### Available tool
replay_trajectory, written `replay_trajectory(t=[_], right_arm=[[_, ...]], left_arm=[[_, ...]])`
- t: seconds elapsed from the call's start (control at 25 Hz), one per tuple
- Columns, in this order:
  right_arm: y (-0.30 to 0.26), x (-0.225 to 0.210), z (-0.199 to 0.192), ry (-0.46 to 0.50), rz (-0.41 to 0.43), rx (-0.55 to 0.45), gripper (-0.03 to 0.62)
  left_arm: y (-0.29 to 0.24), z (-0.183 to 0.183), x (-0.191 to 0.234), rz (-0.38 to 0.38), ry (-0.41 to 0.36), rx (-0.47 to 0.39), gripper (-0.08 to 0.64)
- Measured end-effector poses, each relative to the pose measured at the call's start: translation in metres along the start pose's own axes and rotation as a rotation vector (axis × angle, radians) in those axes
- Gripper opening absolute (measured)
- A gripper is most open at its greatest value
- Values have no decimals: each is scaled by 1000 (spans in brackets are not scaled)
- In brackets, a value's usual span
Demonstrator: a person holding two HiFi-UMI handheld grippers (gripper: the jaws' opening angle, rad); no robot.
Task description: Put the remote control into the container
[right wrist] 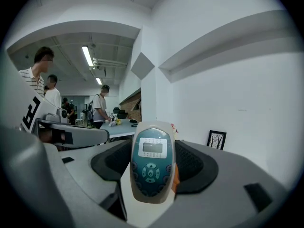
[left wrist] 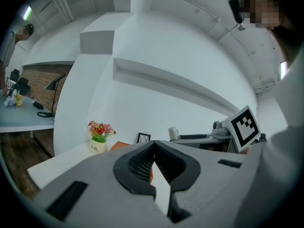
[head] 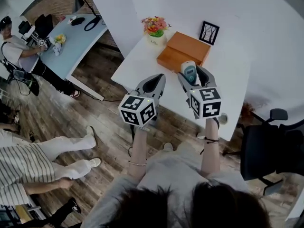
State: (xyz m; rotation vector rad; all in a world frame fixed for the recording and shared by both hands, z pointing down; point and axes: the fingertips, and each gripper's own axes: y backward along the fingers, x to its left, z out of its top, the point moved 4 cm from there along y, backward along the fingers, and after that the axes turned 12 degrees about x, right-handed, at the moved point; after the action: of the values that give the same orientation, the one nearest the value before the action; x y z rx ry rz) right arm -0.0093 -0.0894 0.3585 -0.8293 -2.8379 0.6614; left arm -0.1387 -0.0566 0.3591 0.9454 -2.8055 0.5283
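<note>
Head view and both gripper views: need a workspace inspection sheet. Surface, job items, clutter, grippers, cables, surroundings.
Surface: white table, mostly bare.
Job's things: remote control held off the table, buttons up; orange container on the table just ahead of it.
Clutter: flower pot and framed picture at the far edge.
Grippers: right gripper shut on the remote control; left gripper shut, nothing held.
Cables: none on the white table; dark loop, probably a cable, on the far desk.
Surroundings: wooden floor, office chair, bystanders at left.
</note>
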Motion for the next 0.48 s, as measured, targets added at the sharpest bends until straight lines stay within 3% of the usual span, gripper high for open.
replay_trajectory(t=[0.48], right_arm=[[-36, -40, -2, -54, -37, 38, 284]], left_arm=[[-48, -4, 23, -60, 18, 52, 3]])
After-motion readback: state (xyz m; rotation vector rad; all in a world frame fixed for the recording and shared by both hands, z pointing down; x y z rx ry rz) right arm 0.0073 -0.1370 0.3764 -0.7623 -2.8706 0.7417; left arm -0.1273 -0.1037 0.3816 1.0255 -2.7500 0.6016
